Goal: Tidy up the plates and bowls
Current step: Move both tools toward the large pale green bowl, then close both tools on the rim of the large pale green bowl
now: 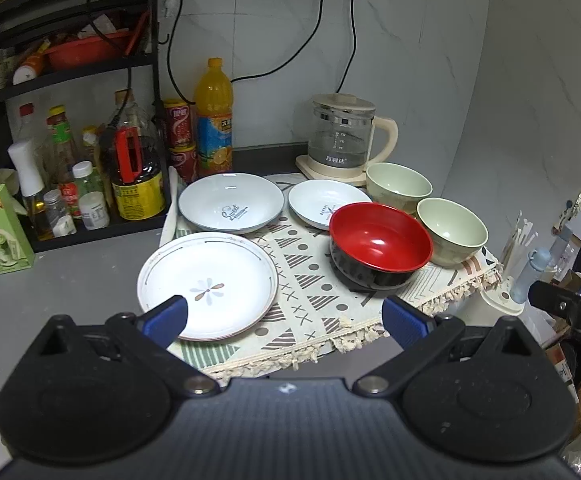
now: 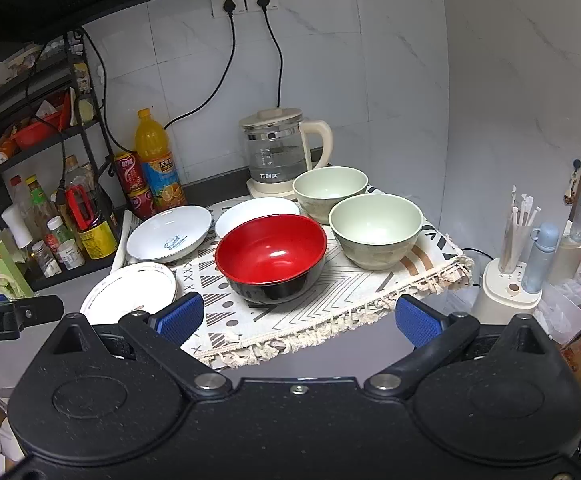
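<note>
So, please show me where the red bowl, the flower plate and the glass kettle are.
red bowl [image 2: 270, 248]: right wrist view, on its red inner bottom.
flower plate [image 1: 207, 286]: left wrist view, on the flower at its centre.
glass kettle [image 1: 340, 138]: left wrist view, on its clear glass wall.

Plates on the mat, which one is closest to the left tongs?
The flower-patterned plate, at the mat's front left corner beside the left tongs. The two blue-rimmed plates sit farther back.
</note>
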